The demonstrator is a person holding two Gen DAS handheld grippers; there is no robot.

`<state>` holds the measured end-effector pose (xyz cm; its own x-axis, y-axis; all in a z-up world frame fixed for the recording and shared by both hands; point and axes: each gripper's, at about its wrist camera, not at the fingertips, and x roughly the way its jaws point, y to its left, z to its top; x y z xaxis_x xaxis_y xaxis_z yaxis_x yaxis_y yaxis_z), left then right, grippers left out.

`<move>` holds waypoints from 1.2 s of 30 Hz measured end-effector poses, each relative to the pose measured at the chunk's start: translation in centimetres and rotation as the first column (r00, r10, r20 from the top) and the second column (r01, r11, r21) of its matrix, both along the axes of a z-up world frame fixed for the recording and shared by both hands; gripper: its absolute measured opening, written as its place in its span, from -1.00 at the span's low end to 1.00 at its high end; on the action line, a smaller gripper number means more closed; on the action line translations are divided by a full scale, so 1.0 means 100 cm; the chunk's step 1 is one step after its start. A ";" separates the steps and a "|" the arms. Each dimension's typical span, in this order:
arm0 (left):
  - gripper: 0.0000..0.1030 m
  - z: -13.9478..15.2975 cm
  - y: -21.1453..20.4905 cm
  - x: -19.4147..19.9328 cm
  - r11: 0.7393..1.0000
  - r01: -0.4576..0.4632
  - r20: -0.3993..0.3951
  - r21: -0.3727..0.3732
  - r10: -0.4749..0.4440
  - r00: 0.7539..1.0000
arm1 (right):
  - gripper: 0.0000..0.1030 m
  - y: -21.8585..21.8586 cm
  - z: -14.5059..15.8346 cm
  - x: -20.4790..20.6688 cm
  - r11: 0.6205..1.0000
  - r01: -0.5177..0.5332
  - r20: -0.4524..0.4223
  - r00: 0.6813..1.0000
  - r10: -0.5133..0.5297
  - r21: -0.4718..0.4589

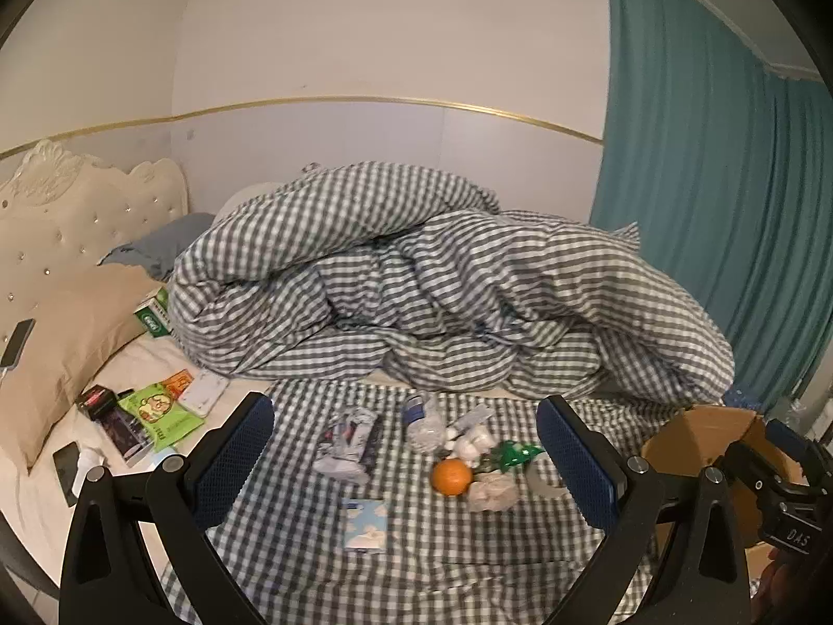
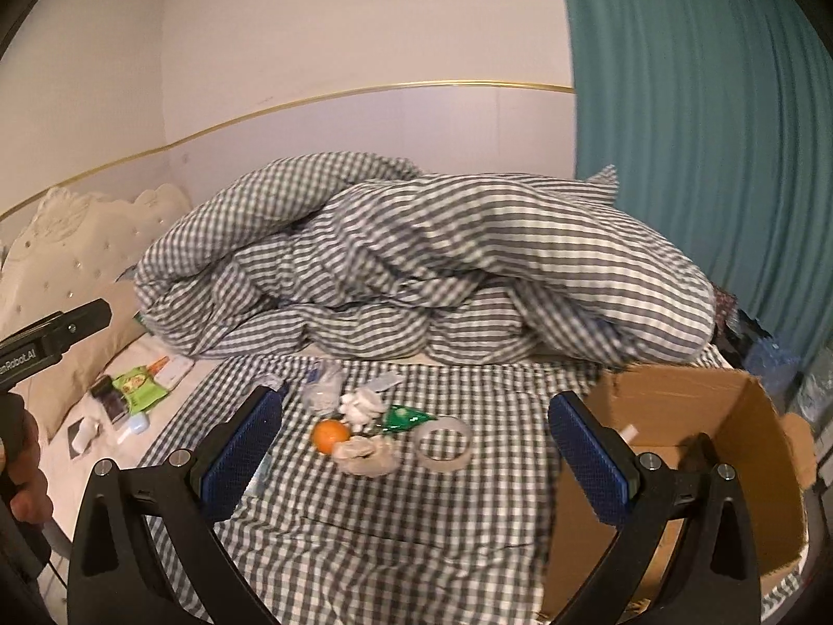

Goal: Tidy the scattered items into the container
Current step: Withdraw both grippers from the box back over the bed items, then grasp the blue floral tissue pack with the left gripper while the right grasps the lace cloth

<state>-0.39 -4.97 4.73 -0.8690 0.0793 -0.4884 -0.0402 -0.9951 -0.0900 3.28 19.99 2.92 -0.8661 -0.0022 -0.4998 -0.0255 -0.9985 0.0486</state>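
**Both tongs wide, nothing picked yet**

The left tongs (image 1: 403, 461) and right tongs (image 2: 416, 445) gape wide and empty above the checked bed sheet (image 2: 442, 510). The round orange fruit (image 2: 330, 435) lies at twelve o'clock, the open brown cardboard box (image 2: 739, 448) at three. Judged best: close squarely across the fruit's middle. Legible: "DAS" and "nRobot.AI" on the tongs' bodies.

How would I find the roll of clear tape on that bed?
Start at the open cardboard box at the bed's right side. Just left of it, on the checked sheet, lies the tape roll. It is the only see-through ring, right of the orange and crumpled wrapper.
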 end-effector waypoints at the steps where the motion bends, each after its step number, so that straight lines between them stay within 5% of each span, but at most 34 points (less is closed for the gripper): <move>1: 1.00 -0.003 -0.003 -0.003 1.000 -0.005 0.006 -0.001 0.005 1.000 | 0.99 -0.003 -0.001 -0.001 1.000 -0.007 0.002 1.000 0.007 0.004; 17: 1.00 -0.108 -0.034 -0.054 0.998 -0.058 0.200 0.012 0.055 0.978 | 0.99 -0.022 -0.067 -0.069 0.998 -0.056 0.143 0.988 0.054 0.005; 36: 1.00 -0.236 -0.019 -0.115 0.998 -0.037 0.415 -0.042 0.051 0.908 | 0.99 -0.018 -0.160 -0.136 0.998 -0.064 0.308 0.950 0.057 0.013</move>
<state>-11.87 -6.89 -18.89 -0.5889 0.0236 -0.8079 0.0374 -0.9977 -0.0564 -10.31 18.16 -13.06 -0.6695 -0.0360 -0.7420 0.0252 -0.9994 0.0258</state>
